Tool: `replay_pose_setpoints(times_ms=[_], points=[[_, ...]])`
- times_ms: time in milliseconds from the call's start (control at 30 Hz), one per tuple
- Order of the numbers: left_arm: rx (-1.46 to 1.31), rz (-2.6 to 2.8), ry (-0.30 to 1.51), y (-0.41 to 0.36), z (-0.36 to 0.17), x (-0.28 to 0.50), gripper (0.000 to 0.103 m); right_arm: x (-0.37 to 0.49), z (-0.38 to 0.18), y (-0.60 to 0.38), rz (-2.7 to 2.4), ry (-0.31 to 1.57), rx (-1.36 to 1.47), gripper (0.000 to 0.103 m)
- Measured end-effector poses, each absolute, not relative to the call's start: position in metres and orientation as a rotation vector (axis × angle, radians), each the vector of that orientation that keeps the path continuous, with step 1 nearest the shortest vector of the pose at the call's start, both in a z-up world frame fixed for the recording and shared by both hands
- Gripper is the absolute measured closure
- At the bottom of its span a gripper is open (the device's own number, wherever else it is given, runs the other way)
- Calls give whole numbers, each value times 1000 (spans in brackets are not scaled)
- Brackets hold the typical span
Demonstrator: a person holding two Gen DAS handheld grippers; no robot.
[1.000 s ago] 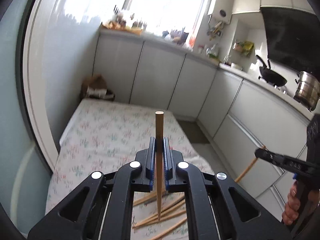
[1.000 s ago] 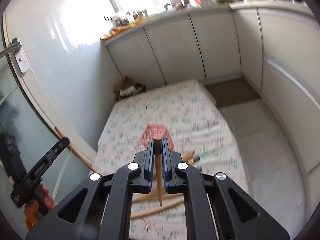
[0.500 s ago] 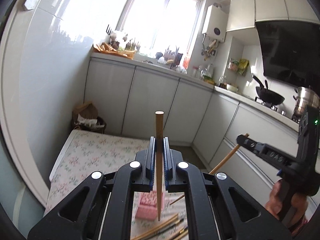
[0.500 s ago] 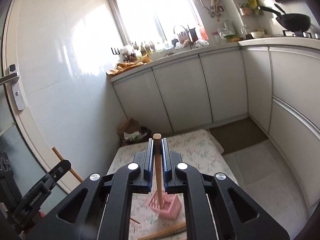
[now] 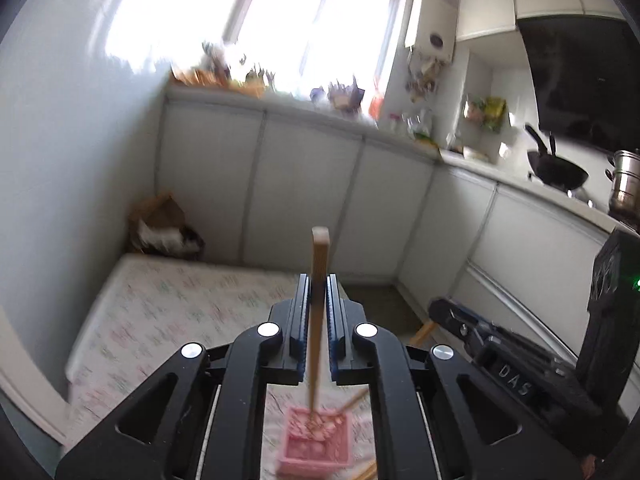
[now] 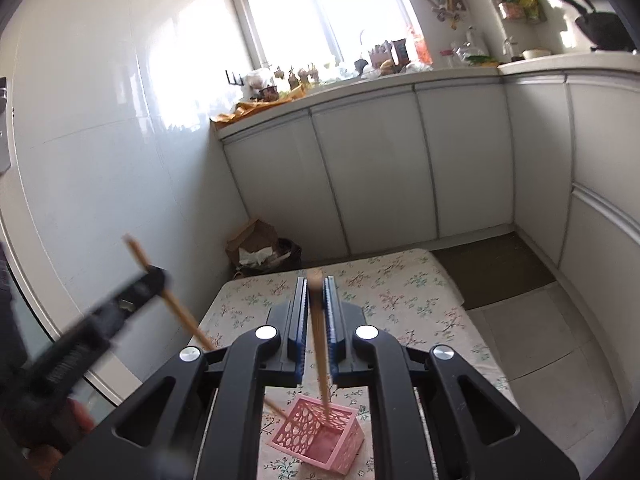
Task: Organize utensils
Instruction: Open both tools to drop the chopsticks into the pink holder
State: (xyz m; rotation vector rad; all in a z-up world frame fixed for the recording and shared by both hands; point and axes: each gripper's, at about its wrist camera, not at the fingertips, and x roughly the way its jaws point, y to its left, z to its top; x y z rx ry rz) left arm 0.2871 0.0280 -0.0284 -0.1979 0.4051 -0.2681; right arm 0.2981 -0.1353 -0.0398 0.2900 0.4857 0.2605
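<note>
A pink lattice basket (image 6: 328, 440) (image 5: 316, 446) stands on the floral-cloth table (image 6: 400, 292). My right gripper (image 6: 316, 282) hovers over it with its jaws opening. A wooden chopstick (image 6: 320, 360) hangs loose and tilted between the pads, its lower tip inside the basket. My left gripper (image 5: 318, 280) is likewise over the basket with jaws opening. Its own chopstick (image 5: 320, 256) stands slack in the narrow gap, its blurred lower end reaching into the basket. From each wrist view the other gripper (image 5: 440, 308) (image 6: 152, 276) shows close alongside.
Loose chopsticks (image 5: 366, 470) lie on the cloth beside the basket. White cabinets (image 6: 380, 176) run along the back and right. A paper bag and bin (image 6: 260, 248) sit in the corner behind the table. A dark floor mat (image 6: 492, 268) lies to the right.
Both grippers travelled forward from over the chopstick pile to above the pink basket and came close together. The pads have parted slightly and both sticks now tilt loosely.
</note>
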Motion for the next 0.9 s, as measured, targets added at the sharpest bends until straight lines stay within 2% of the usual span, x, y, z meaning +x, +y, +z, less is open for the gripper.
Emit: replay_pose_setpoints(times_ms=[33, 67, 100, 167, 200, 333, 367, 400, 600, 667, 800, 867, 900], points=[[-207, -264, 421, 28, -34, 289, 87, 296, -44, -135, 265, 493, 297, 84], [-222, -267, 423, 31, -40, 287, 75, 295, -46, -138, 259, 492, 302, 72], [-231, -265, 413, 34, -41, 283, 68, 293, -47, -140, 245, 489, 304, 67], [-250, -245, 389, 40, -41, 273, 49, 289, -47, -146, 226, 494, 311, 66], [-263, -245, 383, 43, -39, 269, 46, 286, -47, -147, 216, 496, 312, 66], [-266, -231, 375, 49, -29, 254, 39, 269, -42, -154, 181, 494, 313, 66], [-267, -225, 371, 49, -27, 249, 32, 266, -40, -155, 178, 492, 311, 64], [-269, -219, 368, 50, -25, 244, 30, 263, -39, -155, 173, 491, 309, 63], [-247, -197, 386, 46, -21, 222, 28, 225, -30, -155, 129, 477, 273, 51], [-243, -188, 391, 45, -20, 214, 25, 214, -28, -155, 118, 472, 259, 42], [-233, -181, 396, 43, -21, 195, 19, 190, -27, -157, 108, 467, 242, 38], [-233, -175, 395, 43, -22, 185, 15, 179, -27, -160, 95, 470, 248, 26], [-235, -171, 395, 43, -23, 180, 12, 173, -28, -162, 87, 466, 253, 23]])
